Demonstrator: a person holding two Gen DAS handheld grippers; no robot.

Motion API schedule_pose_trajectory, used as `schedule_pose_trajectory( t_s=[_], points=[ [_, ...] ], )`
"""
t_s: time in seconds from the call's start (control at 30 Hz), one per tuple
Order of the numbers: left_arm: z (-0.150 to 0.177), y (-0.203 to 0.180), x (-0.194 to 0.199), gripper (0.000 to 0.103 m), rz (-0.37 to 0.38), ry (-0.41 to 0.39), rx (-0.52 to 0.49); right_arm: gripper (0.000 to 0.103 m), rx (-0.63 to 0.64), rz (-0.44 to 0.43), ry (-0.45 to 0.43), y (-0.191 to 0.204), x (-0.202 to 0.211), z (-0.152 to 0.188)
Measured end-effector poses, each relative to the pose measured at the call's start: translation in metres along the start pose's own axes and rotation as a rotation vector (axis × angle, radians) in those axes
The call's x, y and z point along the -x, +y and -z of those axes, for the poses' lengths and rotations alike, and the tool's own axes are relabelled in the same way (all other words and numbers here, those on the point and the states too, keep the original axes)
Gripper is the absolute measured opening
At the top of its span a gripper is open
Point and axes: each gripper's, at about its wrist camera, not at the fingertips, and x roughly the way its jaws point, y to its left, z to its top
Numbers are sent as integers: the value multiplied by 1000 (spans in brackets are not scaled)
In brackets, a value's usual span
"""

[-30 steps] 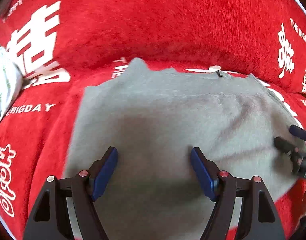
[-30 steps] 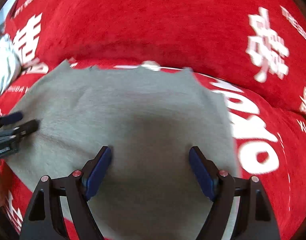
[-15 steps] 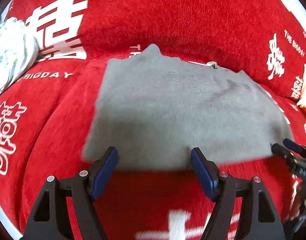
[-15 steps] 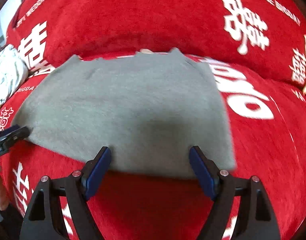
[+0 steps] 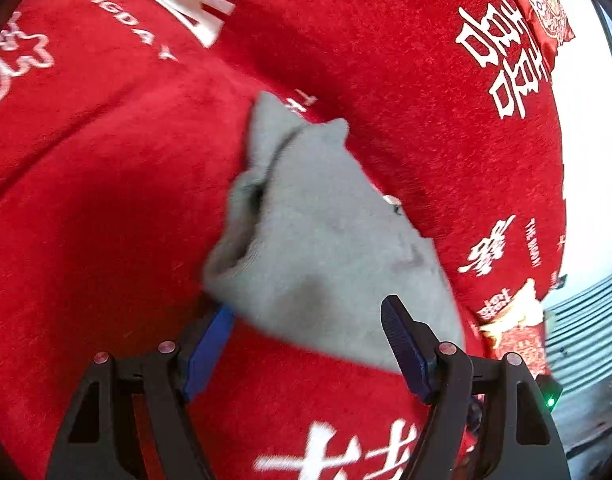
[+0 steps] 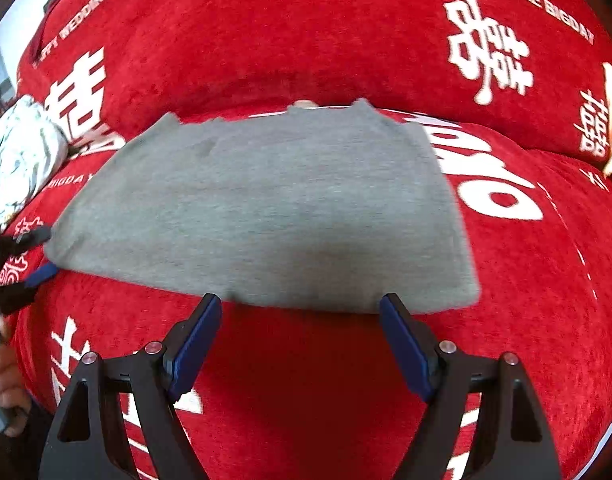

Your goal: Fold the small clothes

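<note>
The grey garment (image 6: 262, 208) lies flat and folded on the red sofa cover (image 6: 306, 380), with its far edge against the base of the red backrest (image 6: 290, 28).

Right gripper (image 6: 302, 344): the jaws stand wide apart with nothing between the blue pads (image 6: 401, 344). Both fingertips sit just short of the garment's near edge. The garment spreads directly ahead of this gripper and extends further to its left than to its right. White printed lettering (image 6: 493, 196) on the cover lies ahead and to the right of the gripper, just beside the garment's right edge. A pale patterned cloth bundle (image 6: 18, 160) lies far to the left, well apart from the garment.

Left gripper (image 5: 306, 344): the jaws stand wide apart and grip nothing. In the left wrist view the garment (image 5: 325, 248) lies ahead of the gripper at a slant, with its near left corner at the tip of the left blue pad (image 5: 210, 344); whether pad and fabric touch cannot be determined. The right finger (image 5: 405, 348) overlaps the garment's near edge in the view. The garment's left edge shows layered folds with a ribbed hem (image 5: 242, 240).

In the right wrist view the left gripper (image 6: 38, 252) appears at the garment's left corner, with a hand (image 6: 6, 380) below it.
</note>
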Motion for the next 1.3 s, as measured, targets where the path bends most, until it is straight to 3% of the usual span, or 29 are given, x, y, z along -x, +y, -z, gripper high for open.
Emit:
schedule_pose_trajectory(
  t_s=[0.03,0.07,0.1,0.13,0.17,0.2,0.23,0.37,0.6,0.73,0.87,0.93,0.97,1.03,1.07,1.1,1.13,1.23,1.3],
  points=[
    [-4,1,-6,75,29,7,13,84,9,1,3,4,-2,-1],
    [-9,2,-12,66,49,12,29,84,16,3,6,7,-3,-2],
    [-14,1,-20,50,67,27,38,84,27,3,13,12,-6,-5],
    [-17,1,-30,41,90,59,46,84,35,1,18,16,-7,-7],
    [-18,2,-38,24,94,85,46,84,45,2,20,20,-9,-10],
    [-19,1,-42,14,80,93,40,84,59,5,21,25,-10,-14],
    [-19,2,-45,13,65,87,30,84,74,9,19,30,-10,-21],
    [-24,12,-40,13,137,60,62,84,138,-24,18,62,-17,-62],
    [-28,25,-33,13,203,66,87,84,178,-186,164,152,-82,-143],
    [-29,30,-31,13,216,53,79,84,258,-168,247,219,-134,-168],
    [-30,22,-31,13,162,28,41,84,262,-175,358,267,-182,-181],
    [-32,17,-30,13,147,14,13,98,305,-107,391,286,-200,-177],
    [-33,16,-30,11,142,12,7,98,351,-62,387,296,-204,-173],
    [-34,16,-33,10,124,21,7,88,474,29,356,314,-207,-162],
    [-35,17,-32,10,130,21,15,78,480,23,341,314,-203,-162],
    [-36,16,-32,9,130,18,18,57,474,37,328,311,-199,-165],
    [-37,15,-30,9,127,14,13,42,458,41,331,305,-198,-169],
    [-35,7,-27,9,91,-5,-33,21,354,-57,353,277,-190,-183],
    [-33,1,-24,9,71,-19,-66,18,293,-115,358,261,-185,-188]
  ],
)
